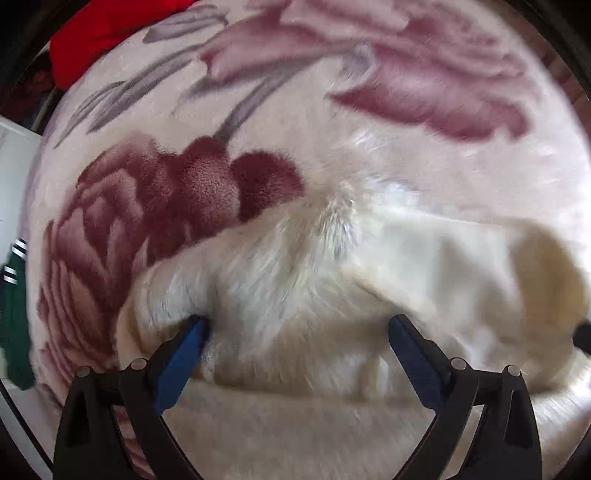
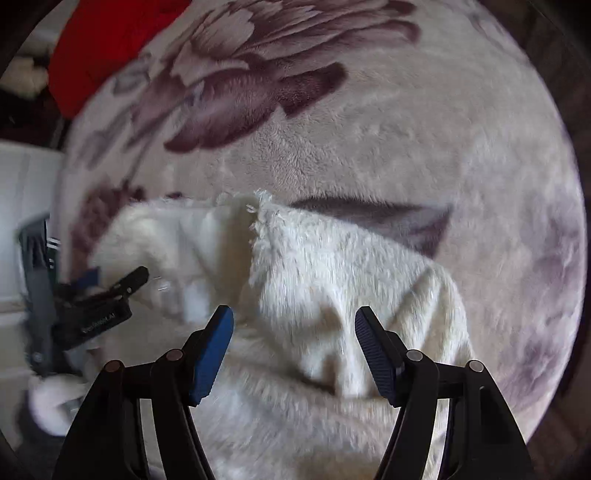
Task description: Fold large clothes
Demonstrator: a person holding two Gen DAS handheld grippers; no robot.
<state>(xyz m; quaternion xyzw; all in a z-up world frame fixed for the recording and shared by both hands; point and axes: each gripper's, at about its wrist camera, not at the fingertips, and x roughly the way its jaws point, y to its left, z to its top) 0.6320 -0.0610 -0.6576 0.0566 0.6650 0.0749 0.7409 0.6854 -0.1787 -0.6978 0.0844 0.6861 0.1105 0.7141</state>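
A white furry garment (image 1: 295, 280) lies bunched on a floral plush blanket (image 1: 369, 155). My left gripper (image 1: 297, 325) is open, its blue-padded fingers wide apart over the garment, the left pad pressed into the fur. In the right wrist view the same garment (image 2: 332, 266) shows a folded flap with a frayed corner. My right gripper (image 2: 293, 321) is open above a ridge of the fur. The left gripper (image 2: 110, 291) also shows at the left edge of that view, at the garment's left end.
A red cloth (image 1: 107, 33) lies at the blanket's far left corner, also in the right wrist view (image 2: 110, 40). A dark green garment with white stripes (image 1: 14, 317) hangs at the left edge. A white surface (image 2: 26, 192) lies beyond the blanket.
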